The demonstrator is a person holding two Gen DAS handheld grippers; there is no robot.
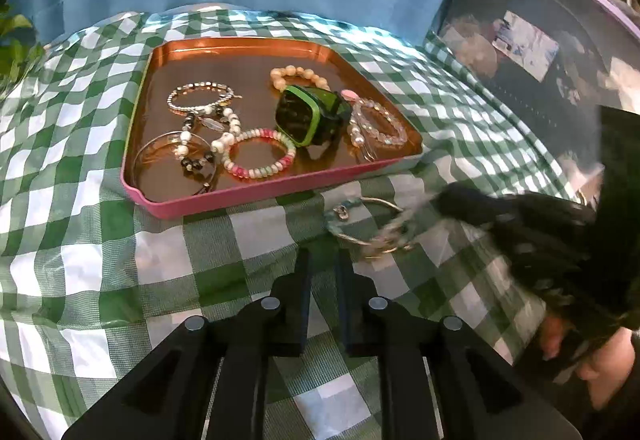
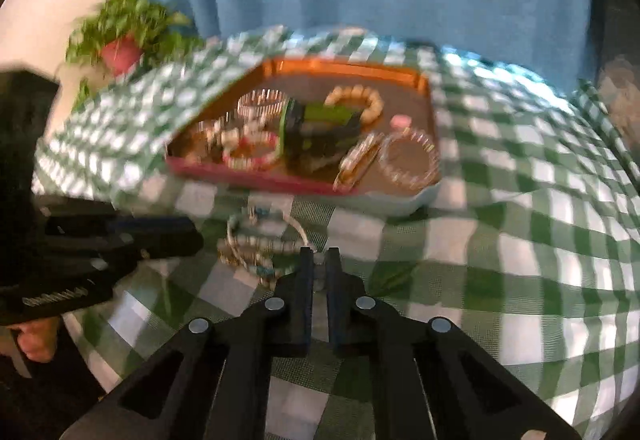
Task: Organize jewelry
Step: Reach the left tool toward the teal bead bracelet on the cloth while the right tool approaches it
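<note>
Right now your right hand-held gripper (image 2: pixel 319 264) is pinched on the edge of a silver bangle (image 1: pixel 370 224) with beads, lying on the green checked cloth (image 1: pixel 100 224) just in front of the pink tray (image 1: pixel 224 195); blur makes the exact contact hard to confirm. Your left hand-held gripper (image 1: pixel 323 260) hovers near it, fingers nearly together, holding nothing. Inside the tray sit beaded bracelets (image 1: pixel 260 153) and a green watch (image 1: pixel 308 115).
</note>
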